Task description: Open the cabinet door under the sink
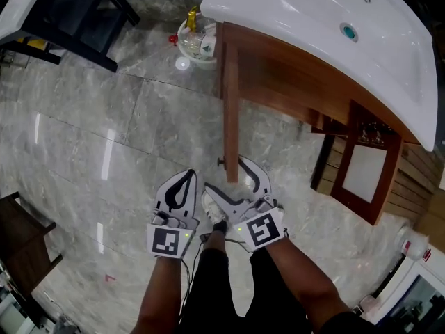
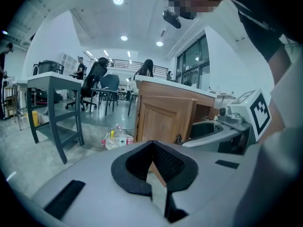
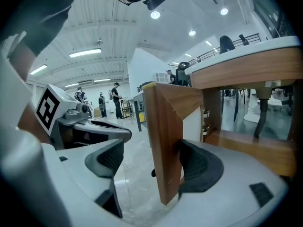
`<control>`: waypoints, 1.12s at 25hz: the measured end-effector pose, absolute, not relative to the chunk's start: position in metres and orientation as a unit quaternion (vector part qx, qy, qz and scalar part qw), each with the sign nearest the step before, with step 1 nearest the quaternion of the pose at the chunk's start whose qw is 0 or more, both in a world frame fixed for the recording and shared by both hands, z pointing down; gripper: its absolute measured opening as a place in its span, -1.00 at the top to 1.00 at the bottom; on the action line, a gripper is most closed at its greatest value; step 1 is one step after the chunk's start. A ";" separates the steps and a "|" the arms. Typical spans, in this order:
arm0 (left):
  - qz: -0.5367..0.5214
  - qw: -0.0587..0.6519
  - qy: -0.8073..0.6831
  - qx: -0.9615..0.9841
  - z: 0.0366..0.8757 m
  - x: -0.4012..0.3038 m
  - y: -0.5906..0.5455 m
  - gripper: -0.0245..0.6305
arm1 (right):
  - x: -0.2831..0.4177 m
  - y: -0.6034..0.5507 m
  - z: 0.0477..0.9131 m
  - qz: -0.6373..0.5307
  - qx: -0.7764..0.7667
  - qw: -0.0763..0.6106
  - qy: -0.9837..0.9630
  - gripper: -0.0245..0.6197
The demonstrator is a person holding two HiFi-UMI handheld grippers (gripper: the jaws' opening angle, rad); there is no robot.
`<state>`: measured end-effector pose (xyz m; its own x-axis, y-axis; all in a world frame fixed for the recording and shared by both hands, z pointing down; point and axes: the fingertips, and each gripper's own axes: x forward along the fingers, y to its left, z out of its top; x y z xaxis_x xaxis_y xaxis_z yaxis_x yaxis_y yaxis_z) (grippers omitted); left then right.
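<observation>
**Colours and patterns recorded**

The cabinet door (image 1: 231,110) is finished in warm brown wood. The sink (image 1: 327,40) is glazed glossy white, its drain ring (image 1: 348,31) tinted teal. The floor (image 1: 104,138) is laid in grey stone, veined paler (lights are mirrored as white streaks). The left gripper (image 1: 186,179) and right gripper (image 1: 226,174) are cased in pale grey, with black meshed pads (image 3: 201,167). The marker cubes (image 1: 263,229) are printed black on white.

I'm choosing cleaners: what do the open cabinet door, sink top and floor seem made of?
Brown open cabinet door: wood or wood veneer, satin finish, grain lines visible.
White sink top: glossy, likely ceramic or moulded resin; sharp light reflections.
Grey floor: polished stone-look tiles, with veining, grout lines and glare streaks.
</observation>
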<state>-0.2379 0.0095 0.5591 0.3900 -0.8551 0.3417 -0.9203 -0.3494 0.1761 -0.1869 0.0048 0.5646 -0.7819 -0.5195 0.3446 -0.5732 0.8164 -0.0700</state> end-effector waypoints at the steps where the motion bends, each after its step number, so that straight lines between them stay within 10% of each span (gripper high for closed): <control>1: 0.096 0.169 -0.546 0.815 0.559 -0.241 0.009 0.86 | -0.194 0.007 0.564 0.086 0.285 0.154 -0.942 -0.19; 28: 0.079 0.102 -0.561 0.817 0.376 -0.180 0.023 0.86 | -0.104 0.076 0.379 0.039 0.306 0.118 -0.944 0.00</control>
<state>-0.1800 0.0235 0.3756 0.3571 -0.9016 0.2440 -0.9340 -0.3485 0.0788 -0.1042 0.0761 0.3793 -0.7846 -0.5690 0.2462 -0.5872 0.8094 -0.0009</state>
